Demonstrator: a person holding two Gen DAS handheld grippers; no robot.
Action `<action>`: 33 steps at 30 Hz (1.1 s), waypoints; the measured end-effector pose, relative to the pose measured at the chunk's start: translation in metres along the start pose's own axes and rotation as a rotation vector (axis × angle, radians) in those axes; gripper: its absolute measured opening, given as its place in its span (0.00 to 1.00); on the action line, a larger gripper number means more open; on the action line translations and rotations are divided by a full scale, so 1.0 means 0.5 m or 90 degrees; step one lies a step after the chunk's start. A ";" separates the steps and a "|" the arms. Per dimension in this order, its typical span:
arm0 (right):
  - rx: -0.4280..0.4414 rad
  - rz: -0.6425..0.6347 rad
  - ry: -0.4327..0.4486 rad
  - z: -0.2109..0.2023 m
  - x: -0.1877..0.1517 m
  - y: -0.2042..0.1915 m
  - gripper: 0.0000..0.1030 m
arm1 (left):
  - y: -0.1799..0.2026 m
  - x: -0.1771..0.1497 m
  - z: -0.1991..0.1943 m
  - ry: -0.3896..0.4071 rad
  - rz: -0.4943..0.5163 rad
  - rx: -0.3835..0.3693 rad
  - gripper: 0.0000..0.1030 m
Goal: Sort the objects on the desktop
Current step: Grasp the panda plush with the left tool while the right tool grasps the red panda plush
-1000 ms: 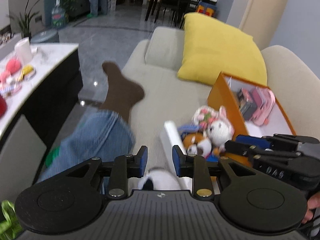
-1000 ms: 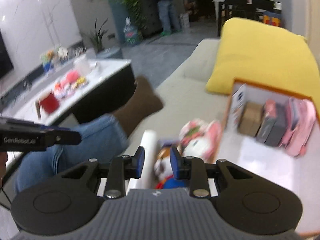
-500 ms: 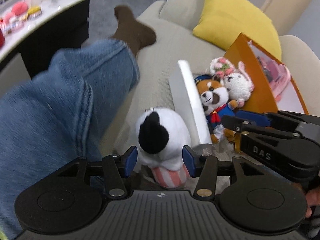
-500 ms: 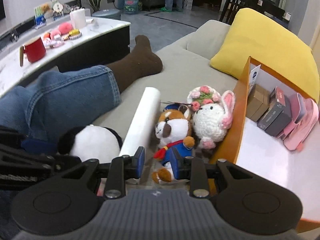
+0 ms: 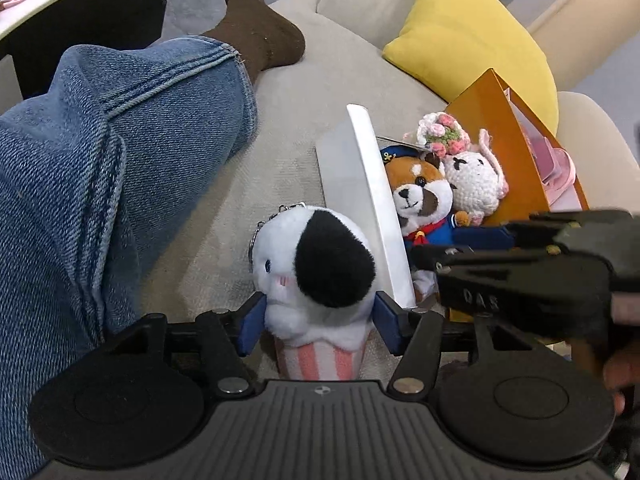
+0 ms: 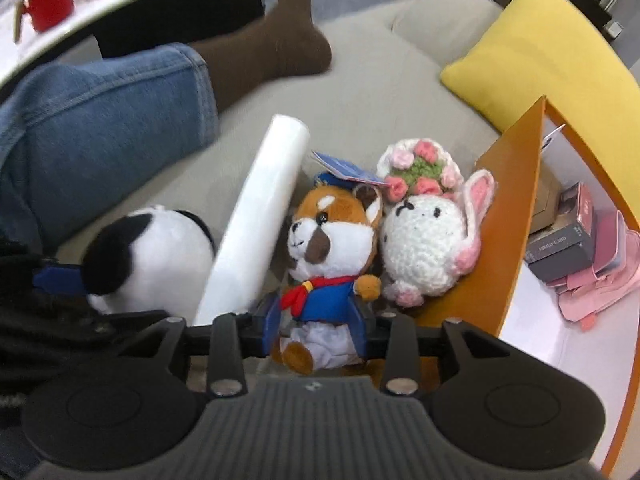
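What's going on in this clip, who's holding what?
A person seated on a sofa works two handheld grippers over plush toys. The left gripper straddles the black-and-white plush, pads at its sides. The right gripper straddles the red panda plush at its blue outfit. A white roll lies between them; a crocheted bunny leans on the orange box.

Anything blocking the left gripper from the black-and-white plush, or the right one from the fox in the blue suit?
Nothing visible. The left gripper has its blue pads either side of the black-and-white plush, and the right gripper brackets the fox plush. The white roll lies between the two toys, outside both gaps.
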State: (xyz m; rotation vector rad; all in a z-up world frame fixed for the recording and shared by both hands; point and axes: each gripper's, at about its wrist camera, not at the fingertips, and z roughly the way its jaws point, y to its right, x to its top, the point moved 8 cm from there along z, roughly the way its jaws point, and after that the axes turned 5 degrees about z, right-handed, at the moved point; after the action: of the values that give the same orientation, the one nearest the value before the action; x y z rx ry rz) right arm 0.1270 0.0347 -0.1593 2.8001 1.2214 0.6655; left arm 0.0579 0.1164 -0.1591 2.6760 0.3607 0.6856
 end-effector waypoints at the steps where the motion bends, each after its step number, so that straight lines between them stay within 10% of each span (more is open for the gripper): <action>1: -0.008 -0.008 -0.012 0.008 0.005 0.002 0.40 | -0.002 0.000 0.001 -0.001 -0.002 -0.006 0.65; 20: -0.063 -0.003 -0.051 0.065 0.018 0.011 0.52 | -0.003 -0.009 0.026 -0.008 0.018 -0.034 0.72; 33: -0.003 0.033 0.055 -0.035 -0.017 0.020 0.31 | -0.011 -0.004 0.000 -0.002 -0.010 -0.031 0.62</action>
State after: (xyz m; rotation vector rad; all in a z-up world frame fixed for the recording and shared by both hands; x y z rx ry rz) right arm 0.1221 0.0192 -0.1450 2.8361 1.1620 0.7994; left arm 0.0552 0.1210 -0.1622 2.6258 0.3590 0.6769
